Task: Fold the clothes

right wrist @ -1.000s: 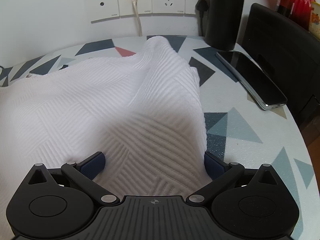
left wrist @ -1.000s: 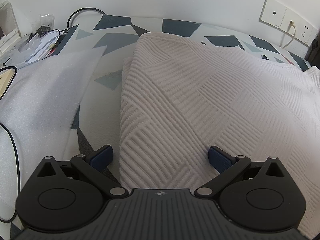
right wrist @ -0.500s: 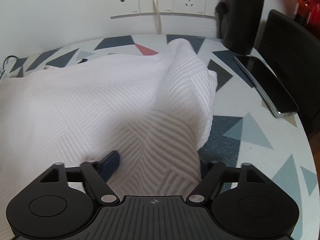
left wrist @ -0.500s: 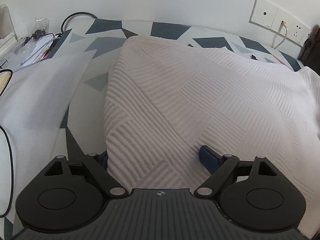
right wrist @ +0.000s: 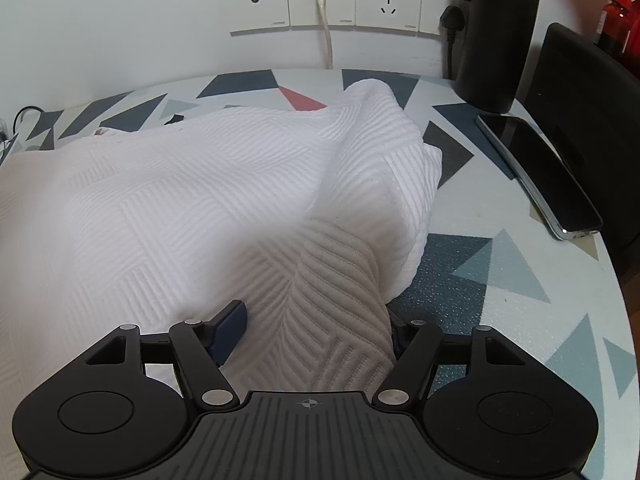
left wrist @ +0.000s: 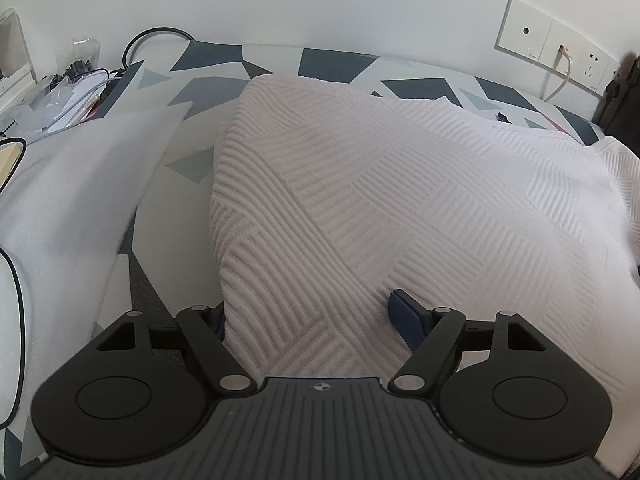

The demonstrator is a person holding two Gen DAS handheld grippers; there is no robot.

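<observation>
Patterned tabletop (right wrist: 472, 280) by white wall w/ sockets; white ribbed garment (left wrist: 400, 200) lies spread on it, no fold done yet; left gripper (left wrist: 308, 316) & right gripper (right wrist: 316, 328) jaws just closing, near edge bunched between; lift & fold remain.

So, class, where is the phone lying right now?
Right wrist view, right side: the phone lies on the table, between the black bottle and the white garment.
</observation>
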